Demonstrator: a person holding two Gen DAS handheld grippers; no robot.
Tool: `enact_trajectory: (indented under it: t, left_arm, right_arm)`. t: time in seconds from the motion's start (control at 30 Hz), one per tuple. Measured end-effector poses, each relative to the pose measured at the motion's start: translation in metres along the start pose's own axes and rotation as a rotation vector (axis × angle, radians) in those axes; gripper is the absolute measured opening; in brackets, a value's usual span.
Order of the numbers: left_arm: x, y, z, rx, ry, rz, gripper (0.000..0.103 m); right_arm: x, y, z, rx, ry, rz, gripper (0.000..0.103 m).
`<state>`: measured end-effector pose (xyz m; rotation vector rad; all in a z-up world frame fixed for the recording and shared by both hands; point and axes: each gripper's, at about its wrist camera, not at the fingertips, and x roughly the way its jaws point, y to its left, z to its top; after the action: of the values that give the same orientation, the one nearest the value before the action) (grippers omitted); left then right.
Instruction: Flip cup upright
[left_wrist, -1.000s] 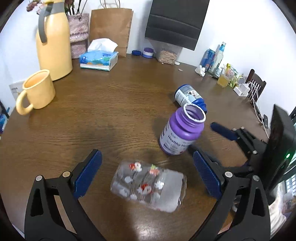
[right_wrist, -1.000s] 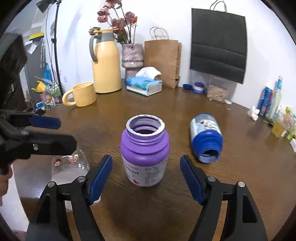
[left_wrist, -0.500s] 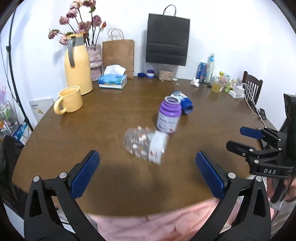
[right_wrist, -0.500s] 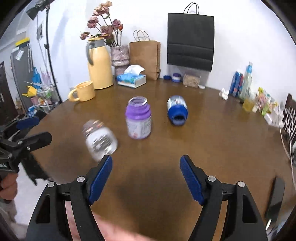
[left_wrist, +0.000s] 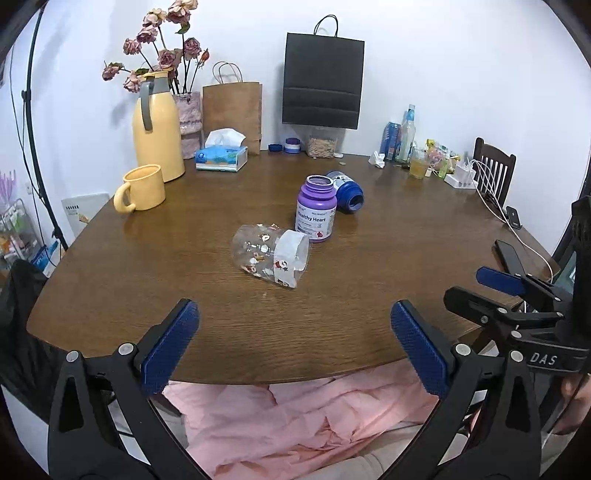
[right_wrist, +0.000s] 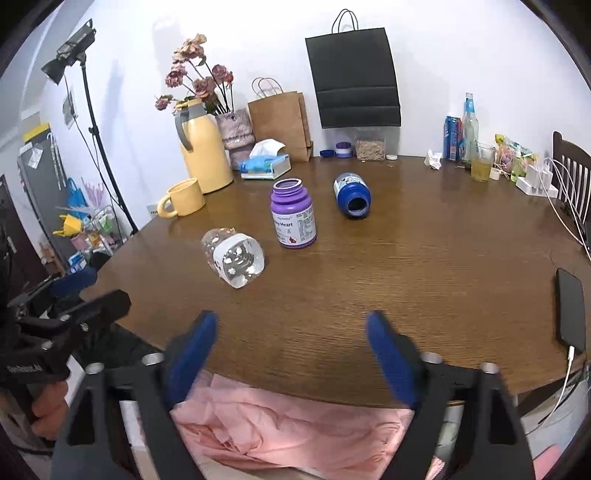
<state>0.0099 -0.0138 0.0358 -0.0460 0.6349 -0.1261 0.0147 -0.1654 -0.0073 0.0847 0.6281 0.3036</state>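
A clear glass cup (left_wrist: 270, 254) with small red and white prints lies on its side on the brown table (left_wrist: 332, 306), its mouth turned toward the near right. The right wrist view shows the same cup (right_wrist: 233, 257) left of centre. My left gripper (left_wrist: 295, 347) hangs open over the table's near edge, well short of the cup, with nothing between its blue pads. My right gripper (right_wrist: 291, 350) is also open and empty at the near edge. In the left wrist view the right gripper (left_wrist: 491, 288) shows at the far right.
A purple bottle (left_wrist: 316, 209) stands upright just behind the cup, and a blue bottle (left_wrist: 344, 191) lies on its side beyond it. A yellow mug (left_wrist: 141, 188), yellow jug (left_wrist: 158, 125), tissue box (left_wrist: 221, 157) and paper bags sit farther back. A phone (right_wrist: 570, 310) lies at the right edge.
Both grippers have pulled back from the cup and the purple bottle to the table's near edge. The cup lies on its side, no longer between the left gripper's fingers.
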Motion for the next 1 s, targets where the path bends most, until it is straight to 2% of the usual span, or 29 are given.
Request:
enact_trajectory:
  t: [0.47, 1.0]
  left_arm:
    - [-0.005, -0.003, 0.0, 0.017, -0.009, 0.013, 0.103]
    - [-0.003, 0.005, 0.002, 0.0, -0.01, 0.039, 0.103]
  right_arm:
    - [-0.002, 0.006, 0.001, -0.023, -0.001, -0.032, 0.089]
    - [0.0, 0.015, -0.002, -0.061, -0.003, -0.025, 0.089]
